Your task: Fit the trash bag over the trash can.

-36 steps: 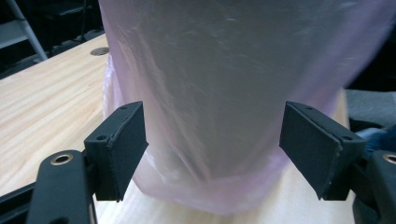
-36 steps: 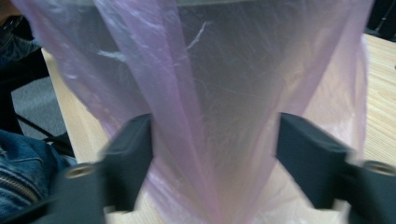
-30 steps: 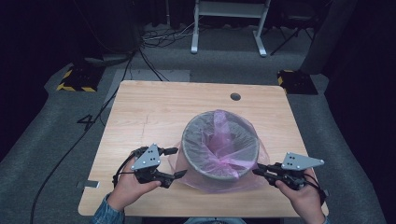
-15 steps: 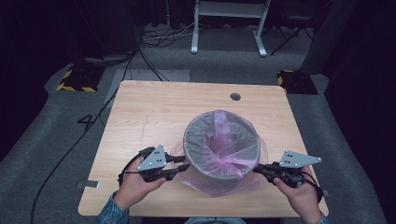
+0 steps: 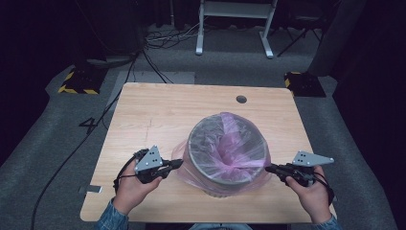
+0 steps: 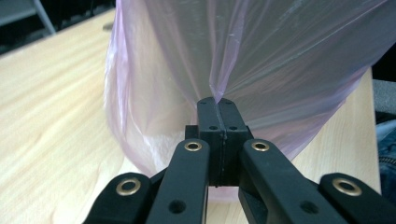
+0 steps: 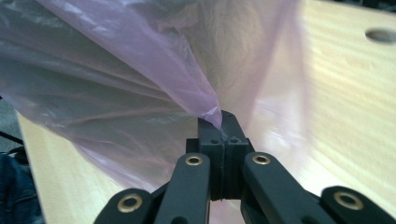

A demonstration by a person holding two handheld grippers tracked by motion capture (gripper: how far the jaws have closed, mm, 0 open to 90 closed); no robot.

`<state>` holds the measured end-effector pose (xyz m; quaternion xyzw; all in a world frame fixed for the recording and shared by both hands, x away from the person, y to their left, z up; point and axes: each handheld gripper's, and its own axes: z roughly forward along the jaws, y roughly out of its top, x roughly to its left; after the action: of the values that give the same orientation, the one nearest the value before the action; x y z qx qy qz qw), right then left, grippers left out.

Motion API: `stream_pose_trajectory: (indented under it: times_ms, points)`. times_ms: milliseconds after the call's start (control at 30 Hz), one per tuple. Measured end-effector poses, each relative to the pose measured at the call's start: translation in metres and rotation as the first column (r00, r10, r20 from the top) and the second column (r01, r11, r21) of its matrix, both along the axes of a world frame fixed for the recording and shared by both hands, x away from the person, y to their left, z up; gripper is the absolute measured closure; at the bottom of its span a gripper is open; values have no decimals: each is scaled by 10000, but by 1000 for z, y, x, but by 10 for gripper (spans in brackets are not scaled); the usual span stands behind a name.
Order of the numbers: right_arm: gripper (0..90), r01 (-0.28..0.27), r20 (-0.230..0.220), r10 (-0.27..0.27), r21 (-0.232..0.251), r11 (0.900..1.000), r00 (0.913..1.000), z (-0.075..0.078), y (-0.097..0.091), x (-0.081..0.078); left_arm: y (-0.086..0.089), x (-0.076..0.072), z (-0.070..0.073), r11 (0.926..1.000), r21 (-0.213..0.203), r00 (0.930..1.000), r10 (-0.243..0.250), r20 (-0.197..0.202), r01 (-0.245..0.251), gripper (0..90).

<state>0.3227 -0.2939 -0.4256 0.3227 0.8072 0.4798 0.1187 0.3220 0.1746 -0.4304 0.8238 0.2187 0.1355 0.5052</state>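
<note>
i hold one pair of tongs in each hand at the near edge of the wooden table (image 5: 158, 115). between them stands a round grey bin (image 5: 227, 151), a little right of the table's middle and toward my side, lined with a thin pink bag (image 5: 229, 143) whose skirt hangs down over the outside of the rim and pools on the wood around the base.

my left tongs (image 5: 177, 163) point right, level with the table, tips at the bag's loose skirt on the bin's left side. their jaws have just been closing, and in the left gripper view (image 6: 218, 103) they are clenched together on a pinch of the pink film – the plastic (image 6: 261, 60) rises from the tips in tight folds.

my right tongs (image 5: 269, 168) point left from the other side, tips at the skirt on the bin's right. in the right gripper view (image 7: 219, 120) the jaws are pressed together too, grasping a small peak of the bag (image 7: 154, 70) – the film fans away up and to the left from the tips.

a small round hole (image 5: 241, 99) sits in the tabletop beyond the bin, near the far edge.
</note>
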Motion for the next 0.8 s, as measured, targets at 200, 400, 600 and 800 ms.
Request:
stream_pose_trajectory:
  times_ms: [200,400,600,800]
  points:
    - [900,174,-605,-173,6,9998,9980,-21,-5,10,3,10,-18,9990,401,9979,196,-617,-172,900]
    - [900,132,-1307,-195,-484,9987,9912,-41,-3,12,2,10,-33,9958,915,9908,98,-1349,26,900]
    - [900,89,-1946,-236,-758,9971,9806,-53,-8,4,8,4,-38,9946,992,9834,-122,-1811,306,900]
    - [407,297,-708,-338,-590,9978,9969,-32,-11,-8,11,-6,-13,9991,-406,9973,-160,-711,132,409]
